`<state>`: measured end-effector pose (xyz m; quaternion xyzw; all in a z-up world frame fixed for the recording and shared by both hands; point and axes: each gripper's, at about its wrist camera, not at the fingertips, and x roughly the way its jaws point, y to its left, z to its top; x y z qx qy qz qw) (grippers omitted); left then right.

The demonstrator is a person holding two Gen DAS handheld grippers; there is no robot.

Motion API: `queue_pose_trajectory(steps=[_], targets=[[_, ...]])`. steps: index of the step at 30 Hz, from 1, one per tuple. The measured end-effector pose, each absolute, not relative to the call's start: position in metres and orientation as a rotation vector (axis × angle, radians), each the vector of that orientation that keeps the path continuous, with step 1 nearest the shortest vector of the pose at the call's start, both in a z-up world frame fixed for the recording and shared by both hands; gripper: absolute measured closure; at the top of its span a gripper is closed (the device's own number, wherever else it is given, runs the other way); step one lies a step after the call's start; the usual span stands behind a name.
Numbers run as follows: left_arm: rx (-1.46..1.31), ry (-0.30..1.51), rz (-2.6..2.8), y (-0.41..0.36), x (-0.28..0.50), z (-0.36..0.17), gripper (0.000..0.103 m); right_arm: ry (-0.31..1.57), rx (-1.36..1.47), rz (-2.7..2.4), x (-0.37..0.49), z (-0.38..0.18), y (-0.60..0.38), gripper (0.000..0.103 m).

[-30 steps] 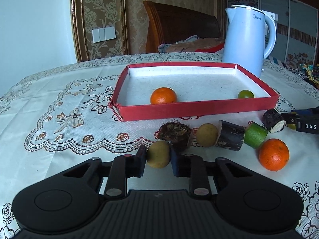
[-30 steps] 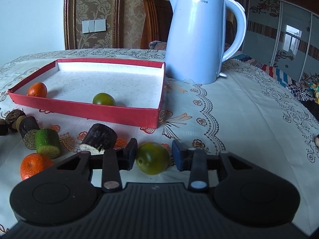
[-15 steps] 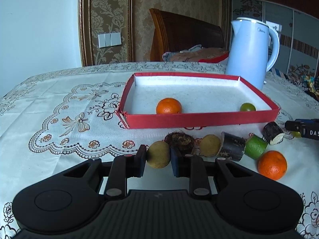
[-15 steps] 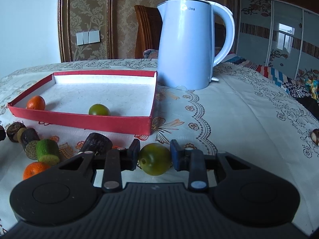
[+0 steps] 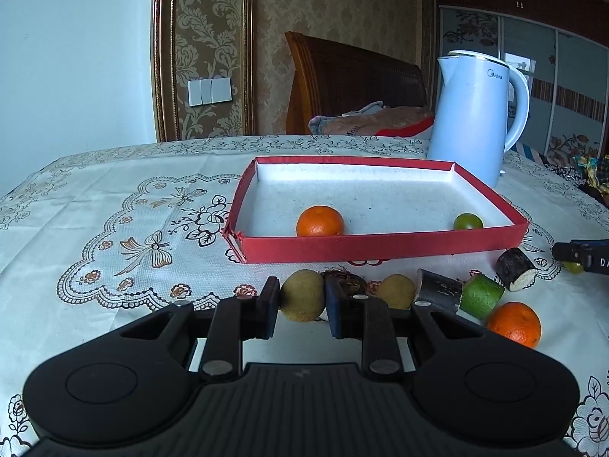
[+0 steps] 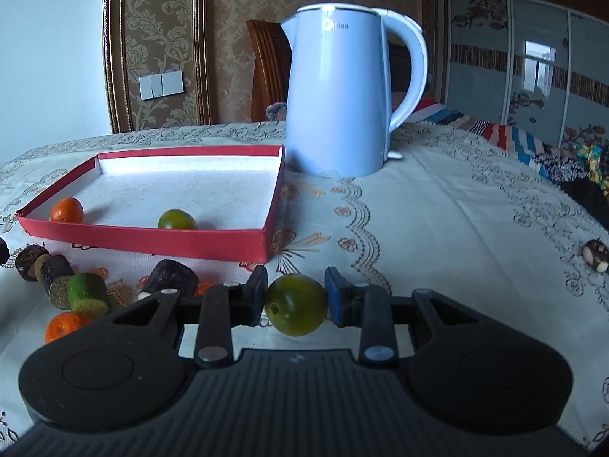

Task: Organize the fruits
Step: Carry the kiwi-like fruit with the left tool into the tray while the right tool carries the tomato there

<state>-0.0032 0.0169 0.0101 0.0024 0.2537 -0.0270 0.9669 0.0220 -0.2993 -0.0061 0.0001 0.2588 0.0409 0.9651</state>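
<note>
Fruits lie partly in a red tray and partly on the patterned tablecloth in front of it. In the left wrist view, the left gripper at bottom centre is clamped on a round brown-yellow fruit, its pads pressing both sides. Inside the tray, mid-frame, an orange sits near the front wall and a small green fruit lies toward the tray's right end. Right of the held fruit, a row runs across the cloth: a dark hairy piece, another brown-yellow fruit, a dark cane segment, a green cylinder, a second orange at lower right, and another dark segment with a white end. A pale blue kettle stands behind the tray at upper right. In the right wrist view, the right gripper at bottom centre is closed around a green round fruit, pads against its sides, with the tray at middle left and the kettle at upper centre.
</note>
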Motion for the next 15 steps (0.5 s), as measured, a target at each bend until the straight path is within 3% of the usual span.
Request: queue_pose_trajectory(steps=[15], targets=[[0.007, 0.508, -0.062, 0.016, -0.004, 0.010, 0.078, 0.301, -0.175, 0.091, -0.029, 0.006, -0.291, 0.073]])
